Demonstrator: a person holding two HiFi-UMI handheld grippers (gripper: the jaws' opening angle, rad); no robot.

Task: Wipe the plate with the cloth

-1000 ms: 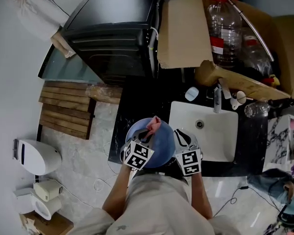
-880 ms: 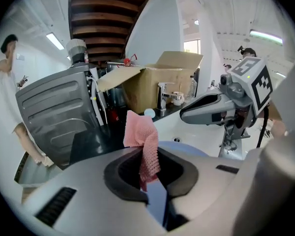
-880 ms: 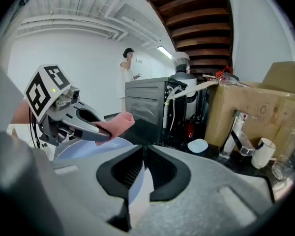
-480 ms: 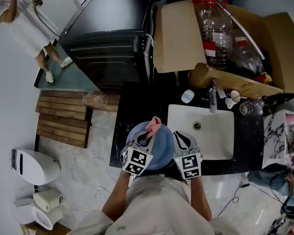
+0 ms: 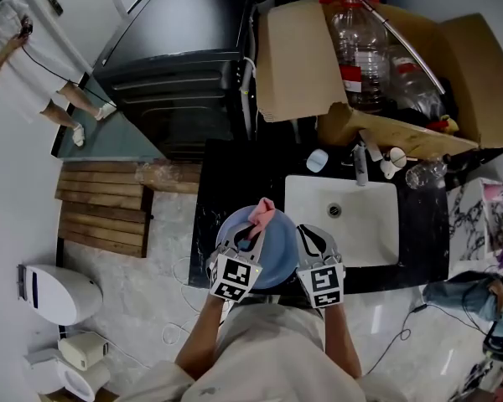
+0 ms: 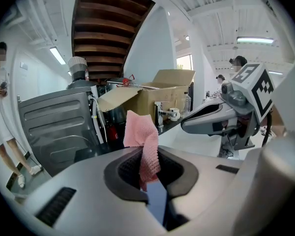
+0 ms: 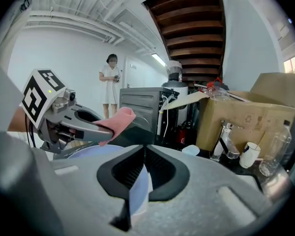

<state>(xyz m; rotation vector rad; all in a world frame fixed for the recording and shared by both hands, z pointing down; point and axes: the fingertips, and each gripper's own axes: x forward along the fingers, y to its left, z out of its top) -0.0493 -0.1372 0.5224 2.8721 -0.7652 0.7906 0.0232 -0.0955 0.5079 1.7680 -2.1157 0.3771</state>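
Dark speckled counter (image 5: 211,193) runs around a white sink (image 5: 370,224), with a cardboard box (image 5: 306,57) of clear bottles at twelve o'clock. We stand at the counter's front edge and hold the plate (image 5: 272,243) just above it, the sink lying off at the plate's three o'clock. Our right gripper (image 5: 312,239) is clamped on the plate's rim at about three o'clock, which we judge steadies the smooth, round, pale-blue disc for wiping. Our left gripper (image 5: 248,238) is closed on the cloth (image 5: 261,212), a pink, waffle-textured rag whose loose end flops past the jaws toward twelve o'clock over the plate's face. Pinching it near one end seems meant to leave soft fabric free to drag across the glossy surface.
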